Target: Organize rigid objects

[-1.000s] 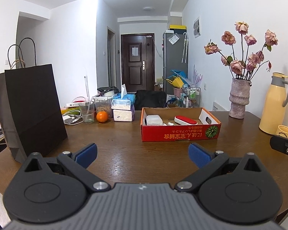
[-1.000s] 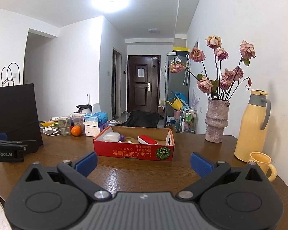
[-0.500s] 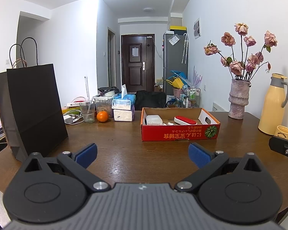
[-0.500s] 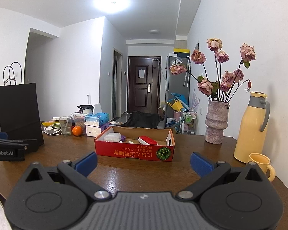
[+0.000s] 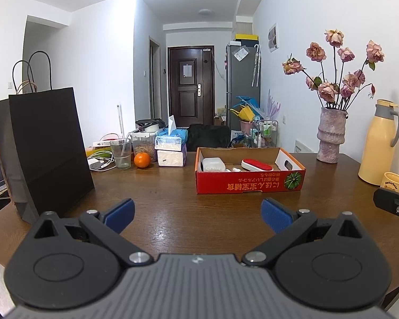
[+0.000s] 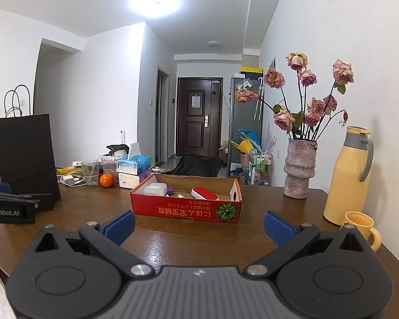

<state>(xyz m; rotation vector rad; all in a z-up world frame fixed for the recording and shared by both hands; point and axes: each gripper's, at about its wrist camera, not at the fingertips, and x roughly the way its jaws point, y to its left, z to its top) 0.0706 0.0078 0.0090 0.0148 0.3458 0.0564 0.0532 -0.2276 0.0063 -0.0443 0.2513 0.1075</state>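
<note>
White walls and a dark door are closing off the hallway far ahead of both grippers. Beneath them the wooden table (image 5: 173, 212) is carrying every item. Ahead and left of the left gripper (image 5: 196, 214), the black paper bag (image 5: 45, 146) is standing upright. Ahead and right of the right gripper (image 6: 198, 224), the yellow thermos (image 6: 345, 178) is standing at the wall, with the vase of dried roses (image 6: 299, 167) to its left. Directly ahead of both grippers, well apart from the fingertips, the red cardboard box (image 5: 248, 183) is lying open-topped. Inside it, a white case (image 5: 212, 164) is occupying the left end and a red-and-white brush (image 5: 253, 165) is lying near the middle; smaller pieces between them are too small to identify. Just right of the right gripper, the yellow mug (image 6: 359, 226) is sitting. Both grippers are hovering over the table with jaws spread wide, gripping nothing.
</note>
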